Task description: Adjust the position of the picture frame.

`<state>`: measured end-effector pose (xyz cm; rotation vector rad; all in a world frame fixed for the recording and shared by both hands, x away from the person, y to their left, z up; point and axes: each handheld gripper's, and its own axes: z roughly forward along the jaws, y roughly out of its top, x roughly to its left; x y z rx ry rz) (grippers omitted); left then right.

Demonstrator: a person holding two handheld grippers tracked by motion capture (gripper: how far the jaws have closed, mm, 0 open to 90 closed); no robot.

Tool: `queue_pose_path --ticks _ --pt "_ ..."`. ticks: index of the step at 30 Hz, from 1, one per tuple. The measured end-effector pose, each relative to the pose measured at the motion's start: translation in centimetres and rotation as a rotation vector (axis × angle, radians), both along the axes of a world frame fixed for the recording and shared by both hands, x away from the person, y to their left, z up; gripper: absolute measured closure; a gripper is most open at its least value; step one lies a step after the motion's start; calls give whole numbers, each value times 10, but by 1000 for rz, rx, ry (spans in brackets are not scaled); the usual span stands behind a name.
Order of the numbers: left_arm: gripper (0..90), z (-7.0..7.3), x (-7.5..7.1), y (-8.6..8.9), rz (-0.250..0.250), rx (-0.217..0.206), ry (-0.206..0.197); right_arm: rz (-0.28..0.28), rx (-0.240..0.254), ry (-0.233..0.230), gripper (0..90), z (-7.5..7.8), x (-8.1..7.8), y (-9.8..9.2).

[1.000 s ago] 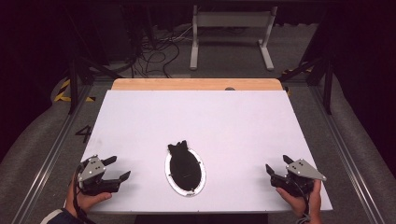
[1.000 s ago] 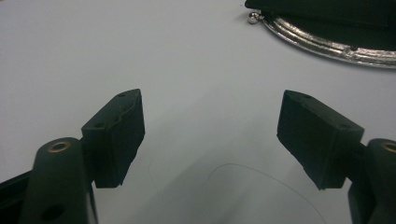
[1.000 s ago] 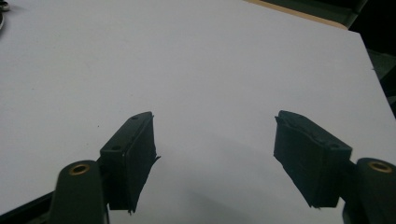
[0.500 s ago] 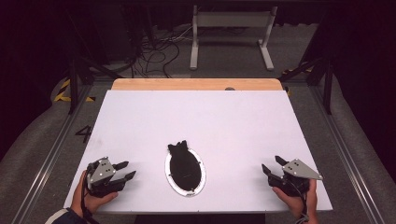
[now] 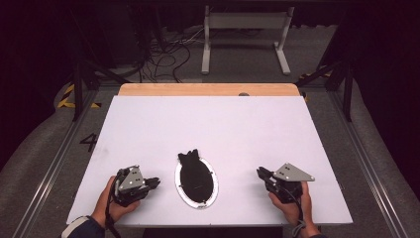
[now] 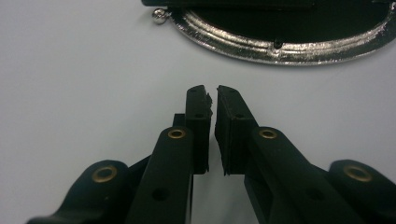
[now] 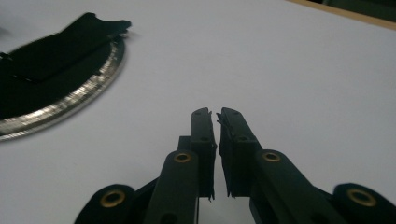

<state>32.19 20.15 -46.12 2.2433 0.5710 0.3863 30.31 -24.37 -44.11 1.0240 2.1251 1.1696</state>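
1. Black cloth [image 5: 194, 173] lies on an oval silver tray [image 5: 184, 194], near middle of the white bench [image 5: 208, 124].
2. Left hand-held gripper [image 5: 154, 182], left of the tray: jaws just closed, pressed together, pinching nothing.
3. Right hand-held gripper [image 5: 261, 173], right of it: likewise.

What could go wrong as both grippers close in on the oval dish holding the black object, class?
1. Both the left gripper and the right gripper have just been closing on nothing; shut jaws may only shove the silver-rimmed dish.
2. The black object overhangs the dish's far rim, so a nudge might tip it out.
3. The dish lies near the white table's front edge and might slide off.
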Motion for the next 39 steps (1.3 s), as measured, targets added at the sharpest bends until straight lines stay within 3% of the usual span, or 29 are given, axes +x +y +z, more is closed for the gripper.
queue_pose_path --ticks 2,7,14,18,24,32,37,39 --pt "850 1 1 -12 -37 -8 4 27 1 13 868 0 3 15" --pt "840 -1 5 -25 -73 11 20 114 -46 44 893 -5 11 55" --pt "829 -1 1 -29 -98 25 23 148 -46 87 900 -9 17 78" --pt "820 0 5 -27 -76 22 11 178 -36 118 900 -12 16 84" --pt "811 2 21 -15 1 -52 31 239 -36 138 900 -14 6 91" --pt "812 1 46 -24 24 -49 62 347 -34 163 900 -14 -17 106" --pt "814 1 61 -28 46 -44 48 402 -50 163 900 -15 -25 118" --pt "817 2 69 -30 62 -44 60 423 -64 172 900 -18 -29 124"
